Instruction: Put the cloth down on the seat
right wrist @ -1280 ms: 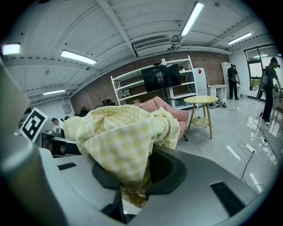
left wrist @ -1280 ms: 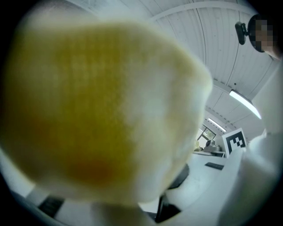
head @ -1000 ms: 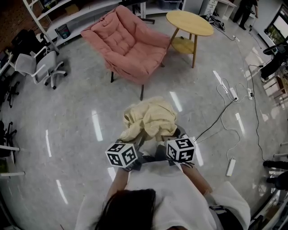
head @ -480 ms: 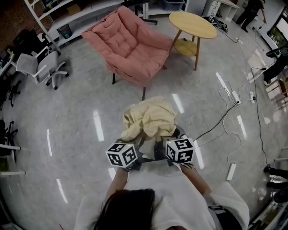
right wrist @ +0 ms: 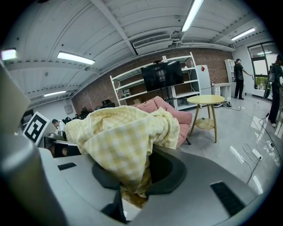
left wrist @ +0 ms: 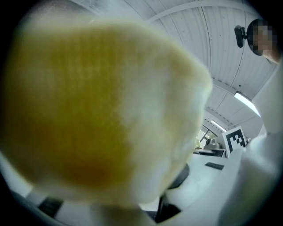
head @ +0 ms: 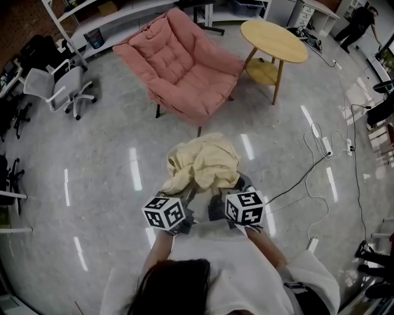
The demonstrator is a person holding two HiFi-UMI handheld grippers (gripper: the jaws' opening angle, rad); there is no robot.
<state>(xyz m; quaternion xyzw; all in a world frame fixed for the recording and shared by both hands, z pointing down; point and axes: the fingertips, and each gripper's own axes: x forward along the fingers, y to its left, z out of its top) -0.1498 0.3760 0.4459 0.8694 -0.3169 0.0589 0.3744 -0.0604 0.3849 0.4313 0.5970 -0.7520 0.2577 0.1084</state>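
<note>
A pale yellow checked cloth [head: 204, 162] is bunched up in front of me, held above the floor by both grippers. My left gripper [head: 184, 198] is shut on its left part; the cloth [left wrist: 101, 110] fills the left gripper view as a yellow blur. On the right part of the cloth [right wrist: 121, 141], my right gripper [right wrist: 132, 194] is shut, with fabric pinched between its dark pads. The pink padded armchair [head: 181, 67] stands ahead, its seat [head: 206, 83] bare; the chair also shows behind the cloth as a pink armchair [right wrist: 174, 117].
A round wooden side table [head: 274, 42] stands right of the armchair. White office chairs [head: 58, 89] and shelving [head: 117, 15] are at the left and back. Power strips and cables [head: 320, 154] trail over the floor on the right. A person [head: 360, 21] stands far right.
The armchair and table have shifted slightly down and right in the head view as I come a little closer. Both grippers keep the same hold on the cloth.
</note>
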